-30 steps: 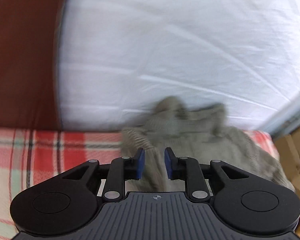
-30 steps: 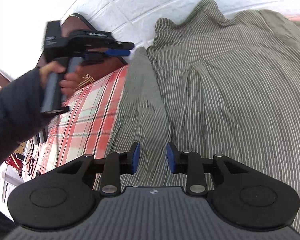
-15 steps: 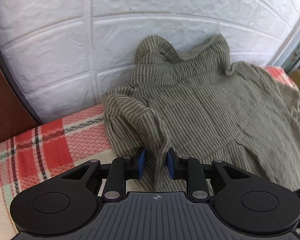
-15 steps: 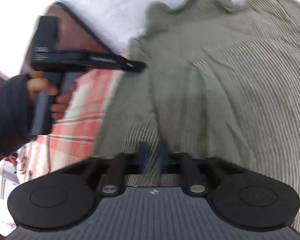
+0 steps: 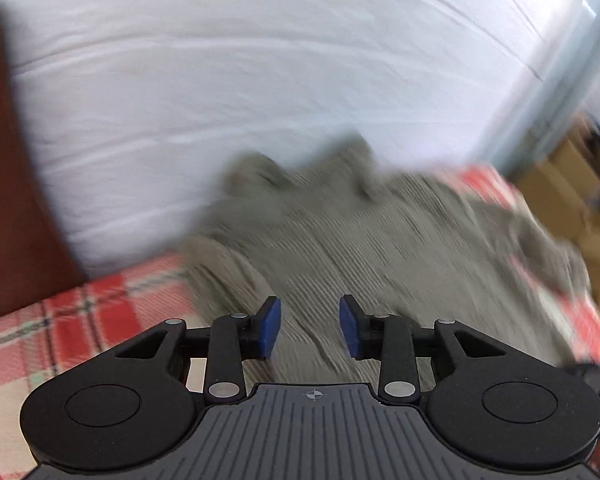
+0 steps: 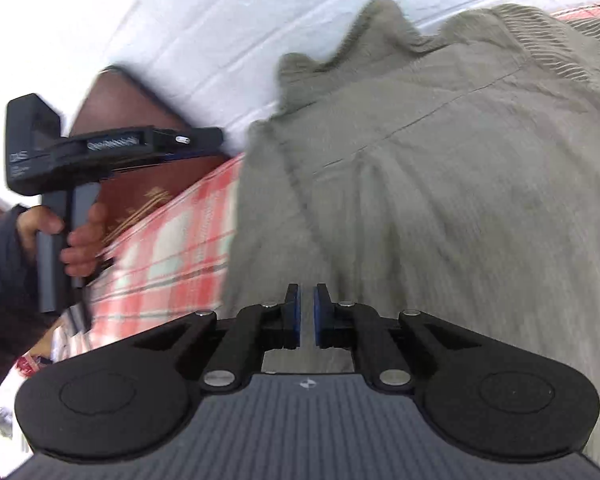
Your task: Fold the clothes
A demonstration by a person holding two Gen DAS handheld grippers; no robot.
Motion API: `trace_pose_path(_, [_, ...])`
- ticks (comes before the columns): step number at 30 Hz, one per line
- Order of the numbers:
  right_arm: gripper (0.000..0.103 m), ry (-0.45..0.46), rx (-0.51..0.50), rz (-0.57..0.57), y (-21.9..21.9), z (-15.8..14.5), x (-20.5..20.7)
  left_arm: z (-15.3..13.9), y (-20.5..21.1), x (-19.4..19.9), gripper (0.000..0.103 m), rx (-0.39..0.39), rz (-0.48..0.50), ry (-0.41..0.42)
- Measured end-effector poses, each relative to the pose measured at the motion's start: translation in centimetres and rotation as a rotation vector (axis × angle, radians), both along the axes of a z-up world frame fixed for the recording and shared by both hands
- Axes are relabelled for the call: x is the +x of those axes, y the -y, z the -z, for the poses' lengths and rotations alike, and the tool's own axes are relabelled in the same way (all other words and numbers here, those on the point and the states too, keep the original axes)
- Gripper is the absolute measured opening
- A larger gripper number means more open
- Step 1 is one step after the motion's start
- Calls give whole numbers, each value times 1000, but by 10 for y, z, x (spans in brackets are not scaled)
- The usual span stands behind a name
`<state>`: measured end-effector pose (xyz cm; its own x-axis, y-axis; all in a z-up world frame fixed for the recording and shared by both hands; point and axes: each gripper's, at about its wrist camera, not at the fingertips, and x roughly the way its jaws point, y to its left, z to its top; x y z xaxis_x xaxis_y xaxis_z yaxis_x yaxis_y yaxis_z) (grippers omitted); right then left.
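1 striped olive shirt [image 6: 440,184] lies on the plaid bed cover [image 6: 168,252], collar against the white wall [image 5: 220,80]; bare cover stays free on its left. Your left gripper [image 5: 310,330] is spreading above the cloth, gripping nothing. Your right gripper [image 6: 307,316] is nearly pressed together and easing apart; whether it pinches fabric, cannot tell.

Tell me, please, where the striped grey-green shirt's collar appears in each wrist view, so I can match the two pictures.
Left wrist view: the collar sits just above centre, blurred, against the white wall.
Right wrist view: the collar is at upper centre, right of the left gripper.
Shared landmark: the red plaid cover lies left of the shirt in both.
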<state>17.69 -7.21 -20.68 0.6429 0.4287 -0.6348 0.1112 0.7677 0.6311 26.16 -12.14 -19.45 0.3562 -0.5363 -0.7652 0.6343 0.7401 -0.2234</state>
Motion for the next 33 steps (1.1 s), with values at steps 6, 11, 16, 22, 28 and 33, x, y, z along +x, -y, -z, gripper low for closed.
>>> trace_pose_path(6, [9, -46, 11, -21, -17, 2, -28, 51, 7, 4, 49, 112, -56, -60])
trace_pose_path(11, [9, -68, 2, -22, -22, -2, -57, 39, 1, -5, 48, 94, -120, -49])
trace_pose_path(16, [26, -90, -1, -45, -33, -5, -95, 19, -21, -47, 62, 66, -106, -79])
trace_pose_path(22, [26, -145, 28, -33, -48, 0, -133, 54, -53, -80, 62, 8, -231, -276])
trace_pose_path(28, [26, -163, 47, -17, -53, -1, -148, 75, -79, -80, 61, -204, -358, -475])
trace_pose_path(33, [26, -178, 59, -41, -61, -2, -157, 78, -80, -84, 5, -292, -380, -526])
